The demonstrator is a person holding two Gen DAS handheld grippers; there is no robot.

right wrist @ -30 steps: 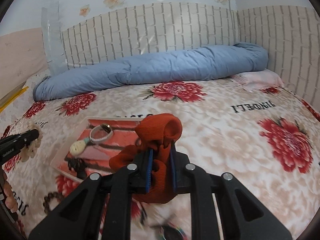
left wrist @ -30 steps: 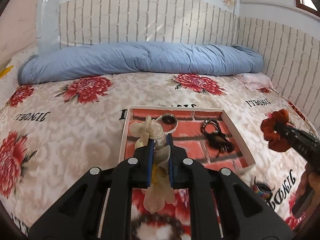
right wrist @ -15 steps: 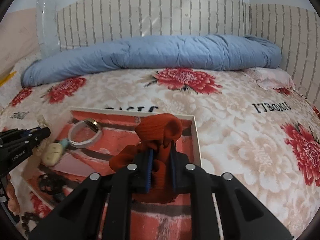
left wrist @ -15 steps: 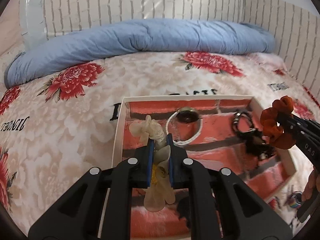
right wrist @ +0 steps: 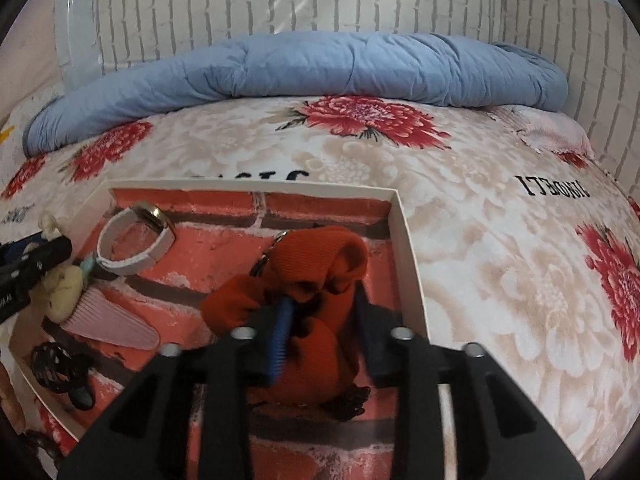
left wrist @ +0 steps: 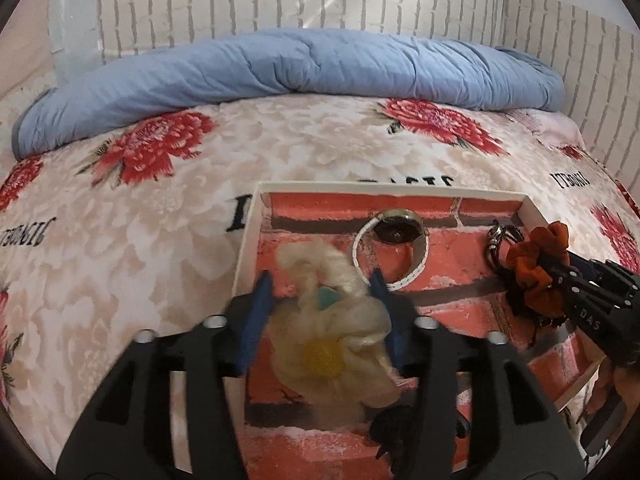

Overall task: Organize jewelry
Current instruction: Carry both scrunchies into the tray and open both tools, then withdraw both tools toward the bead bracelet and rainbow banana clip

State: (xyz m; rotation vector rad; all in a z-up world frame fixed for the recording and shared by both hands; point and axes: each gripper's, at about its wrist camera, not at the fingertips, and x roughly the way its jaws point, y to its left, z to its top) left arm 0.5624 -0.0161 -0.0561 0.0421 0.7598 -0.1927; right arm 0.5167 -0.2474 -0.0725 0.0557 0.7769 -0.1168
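Both grippers hang over the brick-printed tray [left wrist: 250,236] on a flowered bedspread [left wrist: 152,216], each with its jaws spread wide. Between the parted fingers of the left gripper [left wrist: 322,312] sits a cream flower hair clip [left wrist: 340,332], apparently let go and resting in the tray's left part. The right gripper [right wrist: 322,320] stands just as open around an orange scrunchie [right wrist: 316,276], which lies near the tray's right wall. To finish the release well, each tool would best lift straight up, so that no pad drags the soft fabric back out; the scrunchie, bulky and springy, looks likely to cling to a finger. Counted in the tray: one flower clip, one scrunchie, one white strap bracelet [right wrist: 136,240] with a metal disc, one pink snap clip [right wrist: 112,320], one small black claw clip [right wrist: 60,368], and dark metal pieces [left wrist: 500,240] under the scrunchie, too hidden to number. A rolled blue quilt [left wrist: 288,68] lies along the brick-patterned wall behind
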